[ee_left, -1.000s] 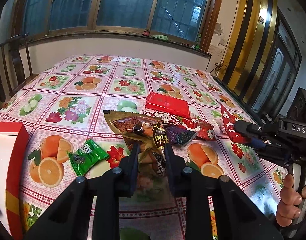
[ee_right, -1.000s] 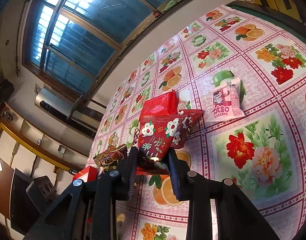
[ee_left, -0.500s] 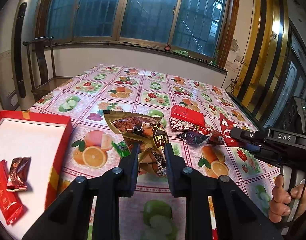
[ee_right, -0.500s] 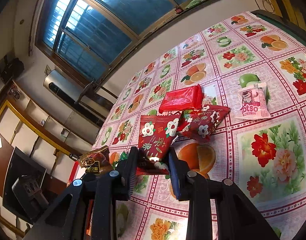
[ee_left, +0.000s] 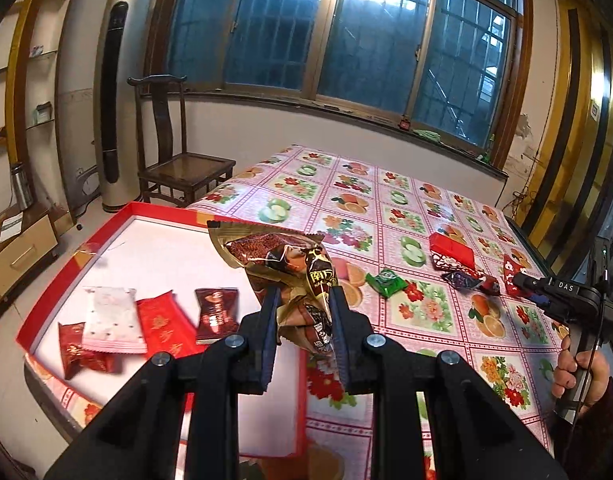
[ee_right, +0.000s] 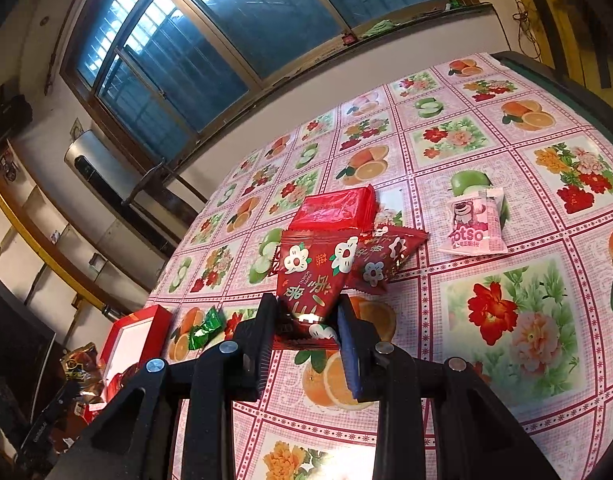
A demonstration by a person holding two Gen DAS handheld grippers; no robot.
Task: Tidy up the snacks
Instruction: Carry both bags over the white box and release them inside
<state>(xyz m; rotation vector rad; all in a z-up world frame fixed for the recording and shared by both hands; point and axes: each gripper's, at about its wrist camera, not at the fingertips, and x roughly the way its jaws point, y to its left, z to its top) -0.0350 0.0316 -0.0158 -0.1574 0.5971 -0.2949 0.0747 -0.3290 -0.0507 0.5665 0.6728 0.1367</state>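
dark wooden chair (ee_left: 174, 168) beside tall silver floor-standing unit (ee_left: 116, 96), barred window (ee_left: 346, 36) behind

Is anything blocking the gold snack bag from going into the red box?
Nothing visible does. The left gripper holds the gold snack bag at the red box's near edge. The box is open on top, and the white floor just left of the bag is bare; the four snacks inside lie further left.

Home dining room, wooden chair (ee_left: 174, 152), fruit-print tablecloth (ee_left: 422, 312)
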